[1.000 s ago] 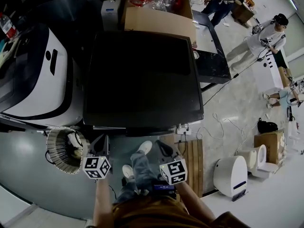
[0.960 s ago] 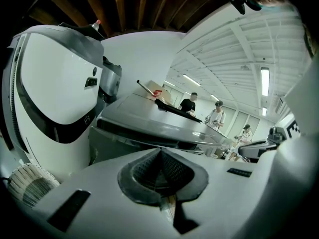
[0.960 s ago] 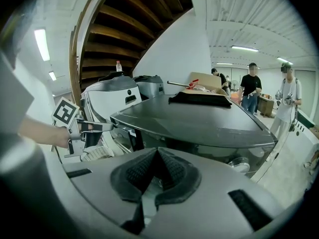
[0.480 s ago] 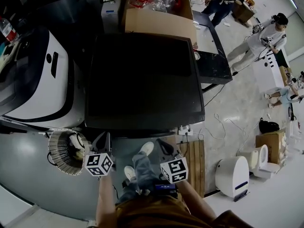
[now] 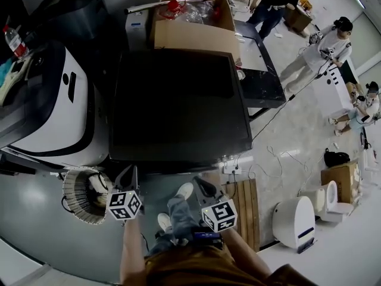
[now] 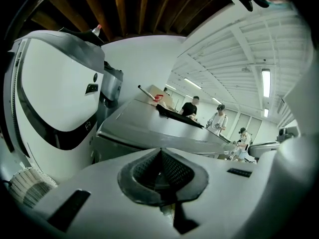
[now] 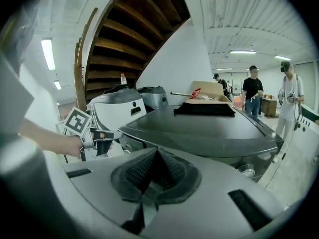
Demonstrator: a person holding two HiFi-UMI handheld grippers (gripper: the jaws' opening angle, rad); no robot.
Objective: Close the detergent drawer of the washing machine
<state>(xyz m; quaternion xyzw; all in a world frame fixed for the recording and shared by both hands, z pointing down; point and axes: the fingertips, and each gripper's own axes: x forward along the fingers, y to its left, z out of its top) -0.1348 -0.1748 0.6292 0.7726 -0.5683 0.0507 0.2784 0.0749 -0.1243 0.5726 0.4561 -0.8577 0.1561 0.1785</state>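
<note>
The dark-topped washing machine point(image 5: 178, 100) fills the middle of the head view. Its front face and detergent drawer are hidden under the top's front edge there. My left gripper point(image 5: 130, 171) hangs just in front of the machine's front left corner, jaws shut and empty. My right gripper point(image 5: 198, 183) is held before the front right part, also shut on nothing. In the left gripper view, the left gripper point(image 6: 159, 169) looks across the grey top point(image 6: 164, 128). The right gripper point(image 7: 153, 169) sees the machine's front panel point(image 7: 130, 146) and the left gripper's fingers point(image 7: 97, 139) beside it.
A white machine point(image 5: 59, 100) stands close on the left, with a round woven basket point(image 5: 80, 195) on the floor before it. A cardboard box point(image 5: 196, 25) sits behind. A wooden board point(image 5: 241, 201), a power strip point(image 5: 235, 159) and a white round appliance point(image 5: 294, 219) lie right. People stand far right.
A pale strip under the machine's front edge at the left, seen one second ago, no longer shows. Both grippers have barely shifted; the head view has tilted slightly.
</note>
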